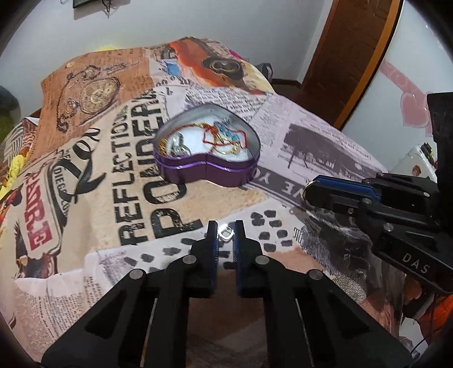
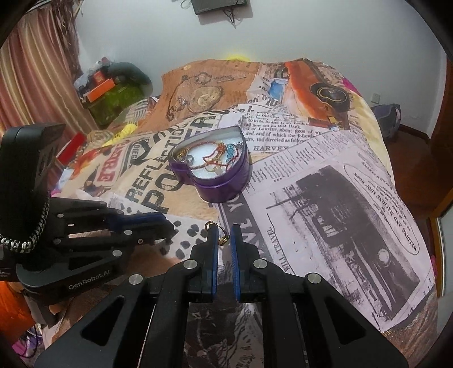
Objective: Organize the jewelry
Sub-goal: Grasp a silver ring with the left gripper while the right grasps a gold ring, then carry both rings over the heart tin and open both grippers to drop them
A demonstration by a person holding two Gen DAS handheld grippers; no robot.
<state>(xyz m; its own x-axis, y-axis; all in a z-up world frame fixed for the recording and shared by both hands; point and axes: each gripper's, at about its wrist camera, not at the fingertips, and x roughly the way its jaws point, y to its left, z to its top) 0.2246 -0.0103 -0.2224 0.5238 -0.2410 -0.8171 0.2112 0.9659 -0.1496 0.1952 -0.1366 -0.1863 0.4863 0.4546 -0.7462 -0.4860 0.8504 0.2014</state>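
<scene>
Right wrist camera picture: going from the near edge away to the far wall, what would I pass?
Right gripper pinching a small gold ring → purple heart-shaped tin with jewelry inside → pocket-watch print on the blanket → dark object on the wall.

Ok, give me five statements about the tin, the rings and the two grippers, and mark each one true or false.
1. The heart-shaped purple tin is open, with jewelry lying inside. True.
2. The left gripper is closed on a red bead necklace. False: a small silver ring sits between its fingers.
3. The right gripper has a gold ring between its fingers. True.
4. The tin stands on a bare wooden table. False: it rests on a newspaper-print blanket.
5. The red bead necklace lies on the blanket beside the tin. False: it lies inside the tin.
</scene>
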